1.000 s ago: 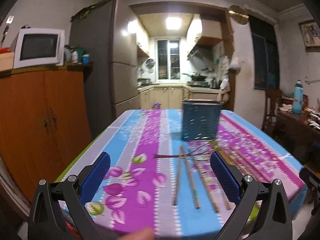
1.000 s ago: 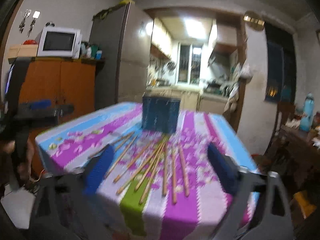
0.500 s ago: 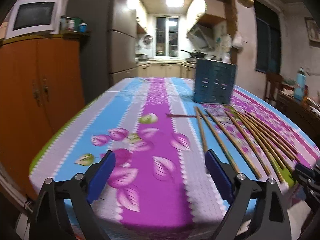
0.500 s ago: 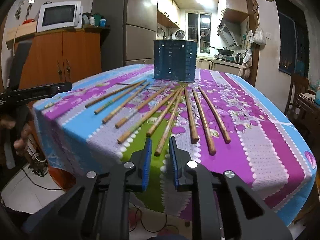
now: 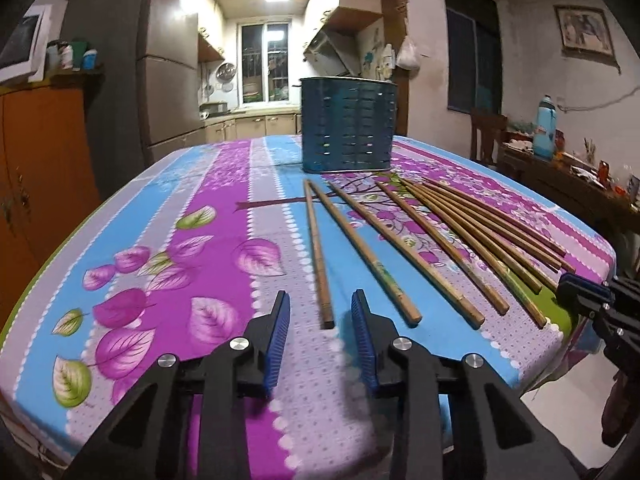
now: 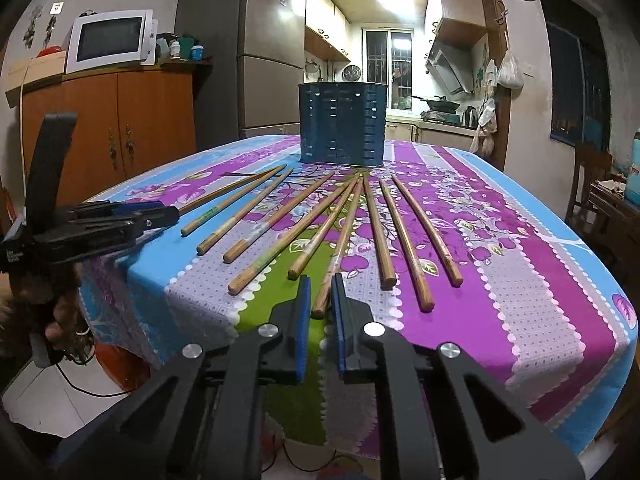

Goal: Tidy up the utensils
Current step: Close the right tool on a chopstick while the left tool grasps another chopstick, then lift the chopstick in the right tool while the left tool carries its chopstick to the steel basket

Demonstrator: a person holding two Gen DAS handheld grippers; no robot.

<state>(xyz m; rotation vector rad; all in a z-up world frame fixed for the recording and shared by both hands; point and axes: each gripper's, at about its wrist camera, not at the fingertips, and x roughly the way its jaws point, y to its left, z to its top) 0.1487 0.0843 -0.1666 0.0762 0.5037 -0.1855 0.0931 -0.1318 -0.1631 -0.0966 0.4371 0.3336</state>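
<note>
Left gripper [image 5: 322, 316] closing round leftmost chopstick's [image 5: 317, 252] near end, pads not yet touching; right gripper [image 6: 320, 304] pinching another chopstick [image 6: 337, 256] on bench [image 6: 500, 320]. Light, stiff, thin, likely slippery: grip ends squarely.

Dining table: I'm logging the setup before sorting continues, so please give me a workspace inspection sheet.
Surface: floral striped tablecloth, flat.
Job's things: brown wooden chopsticks fanned out; dark blue slotted utensil holder upright behind them, apart.
Clutter: nothing seen.
Grippers: left gripper closing, leftmost chopstick end between its pads, not yet pressed; right gripper shut on middle chopstick end.
Cables: black cable on floor.
Surroundings: white microwave on orange wooden cabinet; grey fridge.
</note>
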